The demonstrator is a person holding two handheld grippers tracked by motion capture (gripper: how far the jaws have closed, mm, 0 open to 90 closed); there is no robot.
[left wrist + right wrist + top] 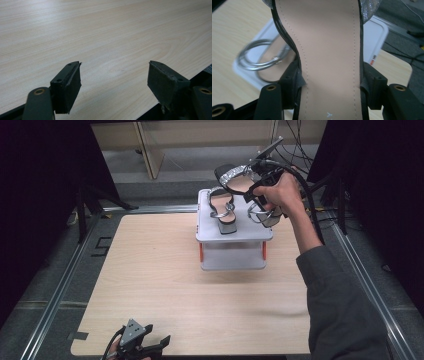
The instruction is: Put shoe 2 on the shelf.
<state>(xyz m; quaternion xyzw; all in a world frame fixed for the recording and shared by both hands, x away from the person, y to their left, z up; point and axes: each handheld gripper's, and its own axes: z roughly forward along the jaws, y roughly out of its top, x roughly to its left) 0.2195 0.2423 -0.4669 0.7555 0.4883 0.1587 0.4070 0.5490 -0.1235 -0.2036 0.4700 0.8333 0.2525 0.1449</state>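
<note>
A high-heeled sandal (234,174) with a tan insole and a glittery silver toe strap hangs in the air over the right side of a white two-tier shoe rack (235,237). My right gripper (250,189) is shut on it, one pad on each edge of the sole (329,50). A matching sandal (223,211) with silver ring straps (262,57) stands on the left half of the rack's top shelf (375,32). My left gripper (159,332) rests low at the table's near left edge, open with nothing between its pads (115,75).
The light wooden table (175,285) spreads out in front of the rack. Black cables (310,165) hang behind the rack at the right. Metal rails (60,285) run along both sides of the table, and the left gripper sits near the table's front edge (175,85).
</note>
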